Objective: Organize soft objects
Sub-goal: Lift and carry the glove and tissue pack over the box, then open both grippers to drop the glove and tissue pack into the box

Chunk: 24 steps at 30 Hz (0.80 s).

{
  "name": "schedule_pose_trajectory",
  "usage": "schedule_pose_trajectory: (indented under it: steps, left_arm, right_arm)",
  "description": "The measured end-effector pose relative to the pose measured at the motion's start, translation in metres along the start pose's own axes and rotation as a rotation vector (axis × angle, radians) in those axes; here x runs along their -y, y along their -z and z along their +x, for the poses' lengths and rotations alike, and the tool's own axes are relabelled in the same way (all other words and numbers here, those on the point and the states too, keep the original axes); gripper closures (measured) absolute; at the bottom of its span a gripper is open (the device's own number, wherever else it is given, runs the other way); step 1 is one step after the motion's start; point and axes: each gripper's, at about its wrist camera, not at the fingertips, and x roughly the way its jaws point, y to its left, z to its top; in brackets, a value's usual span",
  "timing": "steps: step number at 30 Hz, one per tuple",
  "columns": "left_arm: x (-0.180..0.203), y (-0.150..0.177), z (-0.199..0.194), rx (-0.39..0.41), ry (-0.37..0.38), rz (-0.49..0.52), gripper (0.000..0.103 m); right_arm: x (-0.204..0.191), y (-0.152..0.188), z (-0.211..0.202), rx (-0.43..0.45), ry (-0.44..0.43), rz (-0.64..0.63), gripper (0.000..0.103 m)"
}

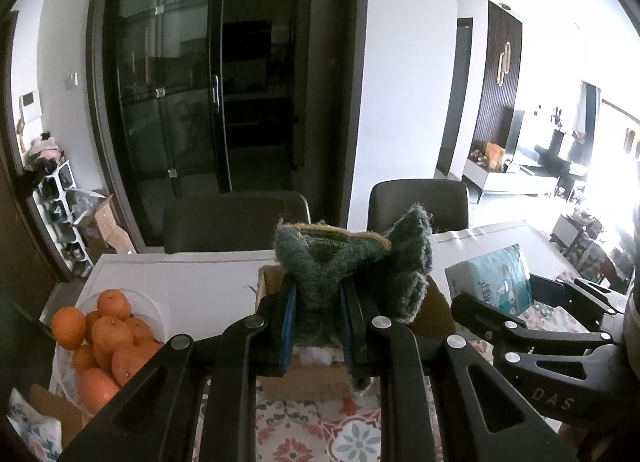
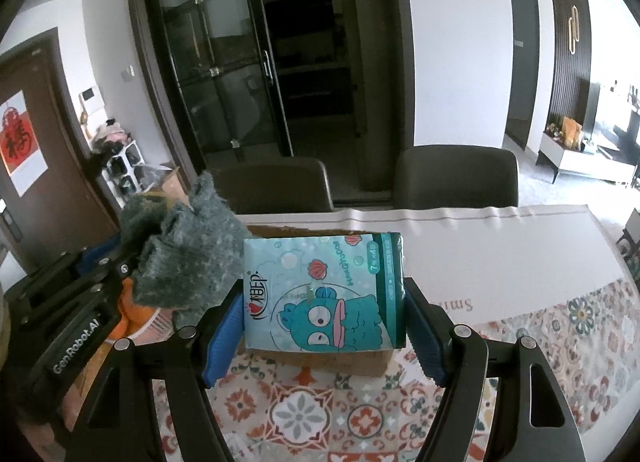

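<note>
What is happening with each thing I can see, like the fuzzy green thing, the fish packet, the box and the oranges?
Left tongs: shut on the fuzzy green cloth.
Fuzzy green cloth: pinched, lifted, crumpled.
Right tongs: clamped on the tissue pack.
Tissue pack: held above the box, sealed.
Cardboard box: on the table, top open.
Oranges: piled in a white bowl.
Glass door: partly open.

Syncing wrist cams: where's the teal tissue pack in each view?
Left wrist: tissue pack sits right of centre, behind the right gripper.
Right wrist: tissue pack is dead centre, clamped between the jaws above the cardboard box.
Shared landmark: the green knit item held by the left gripper.
</note>
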Motion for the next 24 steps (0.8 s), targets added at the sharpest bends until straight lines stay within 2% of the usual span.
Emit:
schedule_pose_trajectory:
  steps: [5, 9, 19, 20, 23, 24]
  left_arm:
    - [-0.003, -0.010, 0.020, -0.016, -0.008, -0.004, 0.083]
    - [-0.003, -0.013, 0.043, -0.058, -0.019, 0.008, 0.083]
    - [-0.006, -0.005, 0.100, -0.176, -0.052, 0.035, 0.083]
    - [-0.007, -0.005, 0.104, -0.185, -0.055, 0.036, 0.080]
    - [-0.004, 0.000, 0.121, -0.236, -0.060, 0.051, 0.055]
    - [-0.003, 0.001, 0.123, -0.247, -0.062, 0.054, 0.053]
  right_arm:
    - [0.002, -0.014, 0.019, -0.023, 0.006, -0.011, 0.029]
    - [0.005, -0.022, 0.036, -0.048, 0.018, -0.025, 0.029]
    - [0.013, -0.025, 0.098, -0.178, 0.006, -0.045, 0.029]
    - [0.014, -0.025, 0.104, -0.189, 0.002, -0.045, 0.029]
    - [0.015, -0.022, 0.123, -0.233, -0.011, -0.054, 0.028]
    - [0.015, -0.021, 0.131, -0.256, -0.023, -0.064, 0.027]
